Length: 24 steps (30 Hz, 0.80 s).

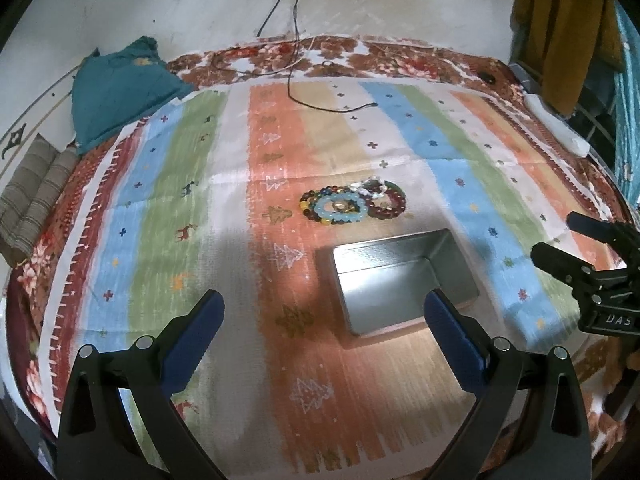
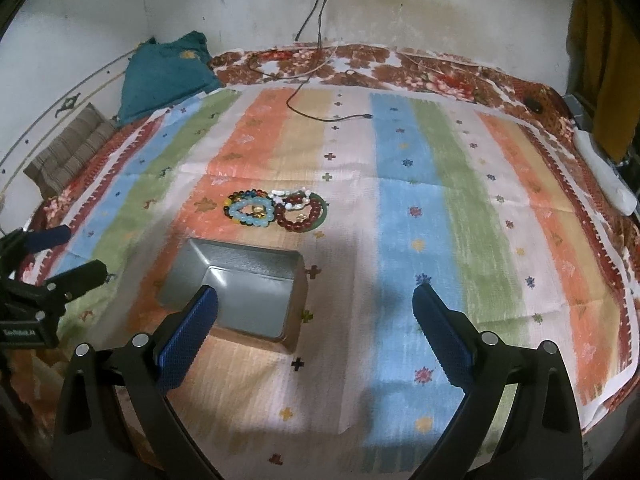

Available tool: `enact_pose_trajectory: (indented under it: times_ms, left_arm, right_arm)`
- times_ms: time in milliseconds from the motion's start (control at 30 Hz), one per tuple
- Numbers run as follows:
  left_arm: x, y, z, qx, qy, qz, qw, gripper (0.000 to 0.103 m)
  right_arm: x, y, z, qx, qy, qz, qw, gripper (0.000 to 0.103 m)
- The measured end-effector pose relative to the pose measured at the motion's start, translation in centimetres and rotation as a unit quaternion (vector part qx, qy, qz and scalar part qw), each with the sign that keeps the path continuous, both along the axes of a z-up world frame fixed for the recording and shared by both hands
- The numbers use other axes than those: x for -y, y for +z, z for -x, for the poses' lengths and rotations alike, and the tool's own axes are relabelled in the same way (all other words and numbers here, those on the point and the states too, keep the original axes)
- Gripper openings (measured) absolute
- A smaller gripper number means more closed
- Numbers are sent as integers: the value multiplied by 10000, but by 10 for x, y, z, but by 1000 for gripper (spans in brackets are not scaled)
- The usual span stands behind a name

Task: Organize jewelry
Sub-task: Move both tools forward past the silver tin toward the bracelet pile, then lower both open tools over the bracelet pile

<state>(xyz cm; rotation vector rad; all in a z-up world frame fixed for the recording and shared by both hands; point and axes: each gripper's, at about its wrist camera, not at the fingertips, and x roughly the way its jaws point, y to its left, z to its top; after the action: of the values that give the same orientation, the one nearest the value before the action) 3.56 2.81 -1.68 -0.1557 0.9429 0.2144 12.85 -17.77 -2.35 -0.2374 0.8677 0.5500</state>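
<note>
Lying in a tangled heap at frame centre, the bead bracelets look light, round-beaded and slippery on stretchy cord; pinching one ring's outer edge, such as the pale blue bracelet, seems safest. Just below them sits the empty metal tin on the striped cloth. Left tool and right tool both stand spread wide, holding nothing.

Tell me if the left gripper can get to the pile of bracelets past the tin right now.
Probably yes. The left gripper is open above the cloth, and the bracelets lie uncovered just beyond the open metal tin, which is low enough to pass over.
</note>
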Motion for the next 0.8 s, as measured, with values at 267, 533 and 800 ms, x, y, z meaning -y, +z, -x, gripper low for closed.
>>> enact_pose_trajectory:
  times_ms: [267, 533, 800]
  left_arm:
    - [-9, -2, -19, -134, 80, -69, 9999, 97]
    - [-23, -5, -43, -249, 202, 115, 9994, 97]
    - [-36, -14, -67, -413, 303, 400, 9979, 97]
  right_arm:
    - [-9, 1, -21, -54, -29, 69, 10000, 99]
    - [-19, -2, -40, -230, -23, 52, 9997, 99]
    - [-31, -7, -66, -346, -142, 69, 9993, 99]
